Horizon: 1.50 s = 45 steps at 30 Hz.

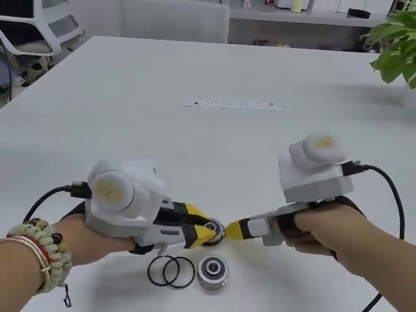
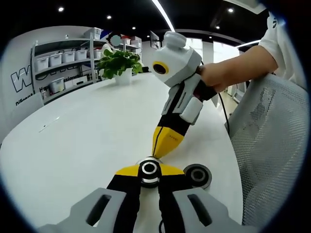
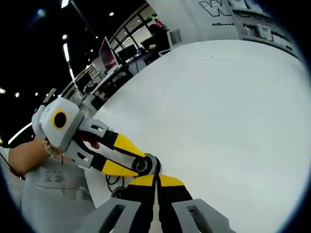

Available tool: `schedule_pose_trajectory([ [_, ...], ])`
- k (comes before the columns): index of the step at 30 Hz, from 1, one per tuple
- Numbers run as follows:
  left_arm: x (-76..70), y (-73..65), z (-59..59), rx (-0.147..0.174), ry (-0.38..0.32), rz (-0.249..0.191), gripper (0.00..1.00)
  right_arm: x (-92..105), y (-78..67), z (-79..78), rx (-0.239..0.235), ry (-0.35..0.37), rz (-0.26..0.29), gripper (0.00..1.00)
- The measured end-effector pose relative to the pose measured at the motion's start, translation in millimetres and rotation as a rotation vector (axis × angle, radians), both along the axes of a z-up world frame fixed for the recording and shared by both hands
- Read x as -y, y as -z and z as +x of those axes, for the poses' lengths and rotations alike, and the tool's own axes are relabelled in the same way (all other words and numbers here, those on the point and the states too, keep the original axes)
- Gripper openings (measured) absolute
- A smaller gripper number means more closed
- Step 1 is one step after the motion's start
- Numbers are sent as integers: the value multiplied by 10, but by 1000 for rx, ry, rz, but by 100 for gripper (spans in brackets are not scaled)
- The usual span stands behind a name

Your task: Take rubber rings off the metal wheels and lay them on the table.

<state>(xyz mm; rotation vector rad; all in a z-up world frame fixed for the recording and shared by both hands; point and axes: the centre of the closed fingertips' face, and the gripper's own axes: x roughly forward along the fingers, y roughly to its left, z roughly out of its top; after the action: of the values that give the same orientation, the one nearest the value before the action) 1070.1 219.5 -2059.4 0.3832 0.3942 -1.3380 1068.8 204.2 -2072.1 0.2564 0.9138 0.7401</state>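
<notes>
Jaws of left gripper (image 1: 207,234) clamped on small silver metal wheel (image 1: 213,229) just above white table (image 1: 195,143); right gripper (image 1: 229,231) pinched closed, tips at wheel's rim. Rubber there probably light, stretchy: best nipped at outer edge. Two loose black rings (image 1: 171,271) and second wheel (image 1: 212,271) on table nearby.

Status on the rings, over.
Left gripper shut on wheel. Right gripper shut, tip at that wheel. Two rings, second wheel on table.

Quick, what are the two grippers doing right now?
Left gripper: closed on a wheel.
Right gripper: closed, tips touching that wheel.
</notes>
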Motion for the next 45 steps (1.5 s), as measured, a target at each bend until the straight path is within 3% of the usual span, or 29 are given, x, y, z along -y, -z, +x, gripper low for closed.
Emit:
schedule_pose_trajectory([
  [6, 6, -1, -10, 18, 7, 8, 7, -47, -64, -12, 7, 1, 0, 0],
  [7, 5, 0, -12, 23, 7, 8, 7, -33, -48, -14, 34, -22, -47, 0],
  [9, 4, 1, -8, 23, 4, 7, 7, -58, -57, -17, 48, -33, -70, 0],
  [16, 7, -2, -10, 25, -2, 2, 7, -64, -71, -18, 72, -49, -115, 0],
  [27, 20, -4, 2, 23, -17, -6, 8, -86, -92, -1, 124, -76, -146, 0],
  [36, 20, -3, 9, 22, -19, -4, 8, -79, -95, 18, 123, -70, -136, 0],
  [45, 16, 1, 14, 10, -30, 13, 8, -32, -65, 68, 140, -56, -174, 0],
])
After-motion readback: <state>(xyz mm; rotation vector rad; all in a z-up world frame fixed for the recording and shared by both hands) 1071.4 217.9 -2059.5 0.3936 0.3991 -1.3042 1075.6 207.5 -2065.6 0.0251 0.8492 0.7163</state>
